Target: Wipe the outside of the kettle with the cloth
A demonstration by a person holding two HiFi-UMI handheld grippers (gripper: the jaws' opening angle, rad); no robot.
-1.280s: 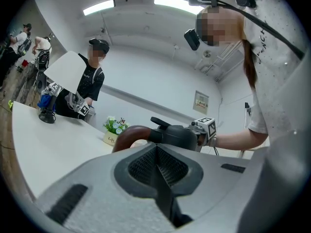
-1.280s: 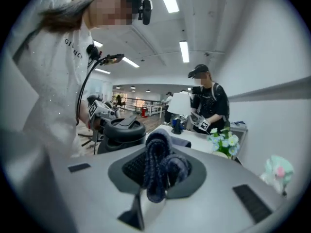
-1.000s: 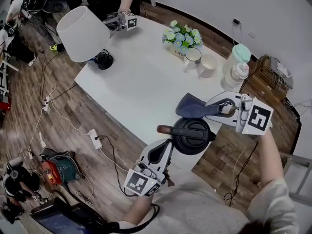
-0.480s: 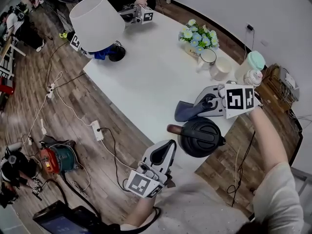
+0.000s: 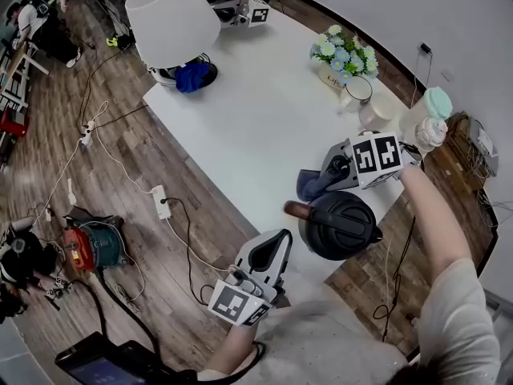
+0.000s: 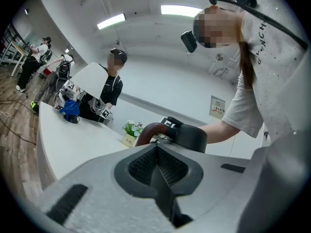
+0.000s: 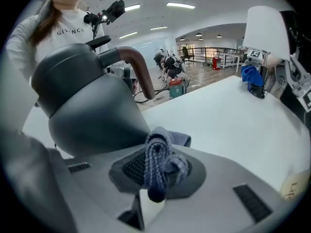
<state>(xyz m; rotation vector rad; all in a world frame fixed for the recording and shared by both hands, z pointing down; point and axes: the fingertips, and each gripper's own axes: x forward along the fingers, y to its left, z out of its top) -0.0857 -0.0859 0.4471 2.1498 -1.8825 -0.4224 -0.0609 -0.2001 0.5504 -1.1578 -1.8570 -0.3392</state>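
A dark grey kettle (image 5: 341, 224) with a brown handle (image 5: 296, 210) stands near the front edge of the white table (image 5: 256, 127). My right gripper (image 5: 325, 176) is at its far side, shut on a blue-grey cloth (image 5: 311, 185) that touches the kettle's wall. In the right gripper view the cloth (image 7: 160, 161) bunches between the jaws of the right gripper (image 7: 155, 174), with the kettle (image 7: 87, 106) close on the left. My left gripper (image 5: 275, 245) hangs off the table's front edge, short of the handle. In the left gripper view the left gripper (image 6: 158, 171) is shut and holds nothing.
A lamp with a white shade (image 5: 172, 18) and something blue (image 5: 192, 77) at its foot stand at the table's far left, beside another person's gripper (image 5: 244, 10). Flowers (image 5: 345, 54), two cups (image 5: 359, 92) and bottles (image 5: 430, 119) line the far right. Cables (image 5: 160, 207) lie on the floor.
My right gripper has swung with the cloth from the kettle's right side round to its far side. The left gripper has hardly moved.
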